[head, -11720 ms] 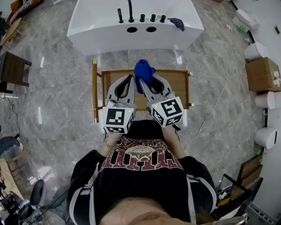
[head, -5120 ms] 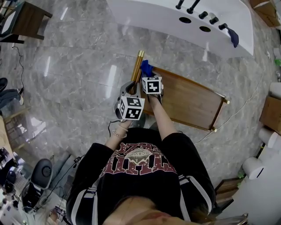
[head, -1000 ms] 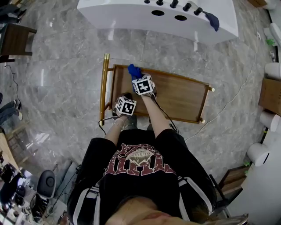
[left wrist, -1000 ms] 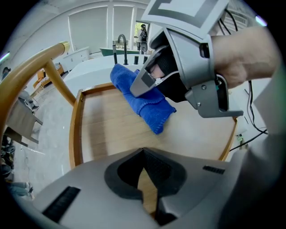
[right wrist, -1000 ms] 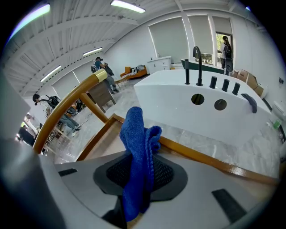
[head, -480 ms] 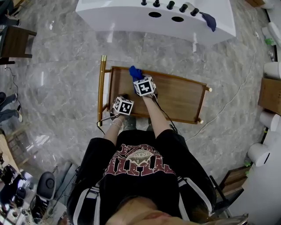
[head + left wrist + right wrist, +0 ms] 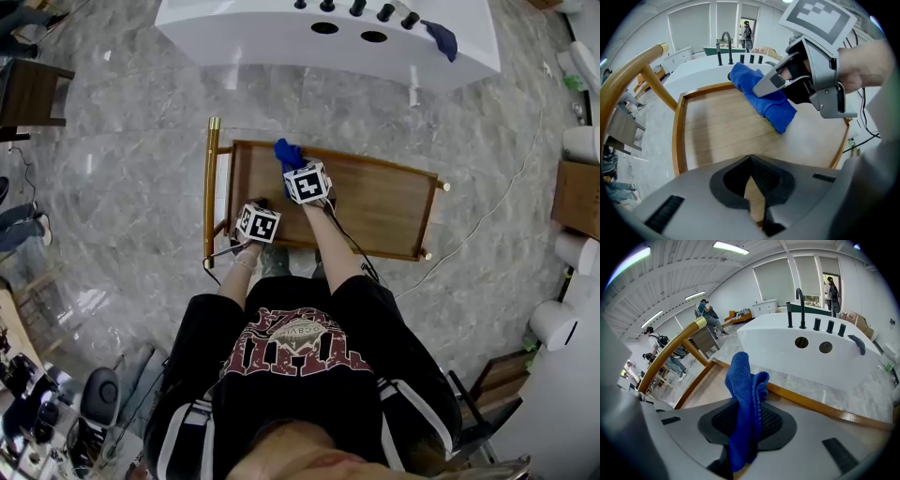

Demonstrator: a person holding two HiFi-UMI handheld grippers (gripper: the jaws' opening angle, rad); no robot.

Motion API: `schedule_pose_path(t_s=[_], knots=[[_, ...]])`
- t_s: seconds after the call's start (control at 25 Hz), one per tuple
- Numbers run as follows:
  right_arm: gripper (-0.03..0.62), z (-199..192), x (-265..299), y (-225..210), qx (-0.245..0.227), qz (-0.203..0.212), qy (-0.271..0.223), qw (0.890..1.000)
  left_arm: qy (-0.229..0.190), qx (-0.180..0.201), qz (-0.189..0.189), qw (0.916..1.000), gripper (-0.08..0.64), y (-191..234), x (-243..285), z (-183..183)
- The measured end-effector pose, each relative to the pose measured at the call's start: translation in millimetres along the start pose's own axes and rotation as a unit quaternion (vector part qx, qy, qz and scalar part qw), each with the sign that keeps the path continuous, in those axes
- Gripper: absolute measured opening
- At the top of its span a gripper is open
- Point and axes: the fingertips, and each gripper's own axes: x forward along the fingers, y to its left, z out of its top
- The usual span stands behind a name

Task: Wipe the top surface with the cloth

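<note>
My right gripper (image 7: 294, 167) stays clenched on the cloth (image 7: 287, 150), barely shifted from the cart top's (image 7: 375, 202) eleven o'clock corner; my left gripper (image 7: 264, 204) idles at seven, closed on nothing; the three o'clock stretch likely awaits wiping.

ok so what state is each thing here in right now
right tongs: shut on the blue cloth
left tongs: shut, nothing between them
blue cloth: bunched up, pinched in the right tongs, lower end down on the wooden top
wooden top: bare apart from the blue cloth
dark cloth: lying loose on the edge of the white tub
</note>
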Motion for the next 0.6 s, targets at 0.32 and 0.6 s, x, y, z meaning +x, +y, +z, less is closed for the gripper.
schedule_pose_path(t_s=[0.32,0.6], knots=[[0.103,-10,-4,-12,0.01,-0.005,0.001,1.0,-0.001,0.005,0.005,1.0,0.049,0,2,-1],[0.103,-16,-13,-25,0.016,-0.013,0.0,1.0,0.006,0.01,0.005,0.9999,0.049,1,3,0]])
